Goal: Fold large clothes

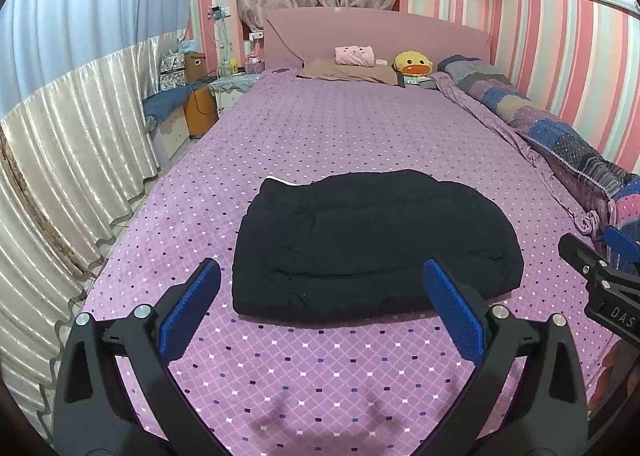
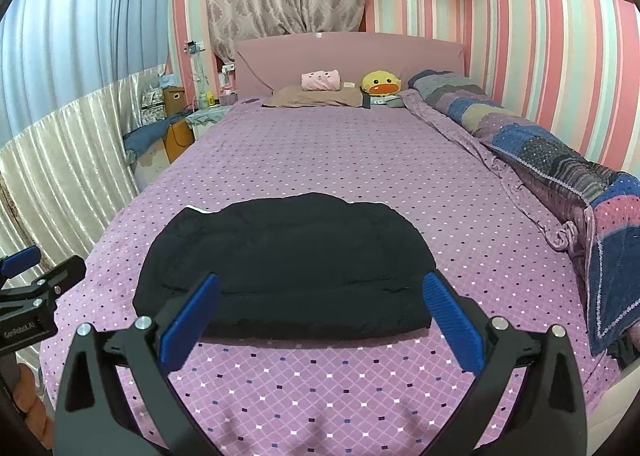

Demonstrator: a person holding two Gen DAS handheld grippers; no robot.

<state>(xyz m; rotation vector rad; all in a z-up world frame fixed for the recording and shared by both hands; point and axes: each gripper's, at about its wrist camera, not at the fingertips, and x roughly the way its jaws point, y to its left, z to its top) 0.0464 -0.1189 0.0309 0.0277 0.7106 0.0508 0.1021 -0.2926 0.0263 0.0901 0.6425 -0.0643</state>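
A puffy, quilted black garment (image 1: 376,244) lies folded on a purple diamond-patterned bed (image 1: 320,124); left claw (image 1: 320,296) and right claw (image 2: 320,308) hover wide open, empty.

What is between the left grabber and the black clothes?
Only bare purple bedspread. In the left wrist view, nothing sits between the open left gripper and the folded black garment.
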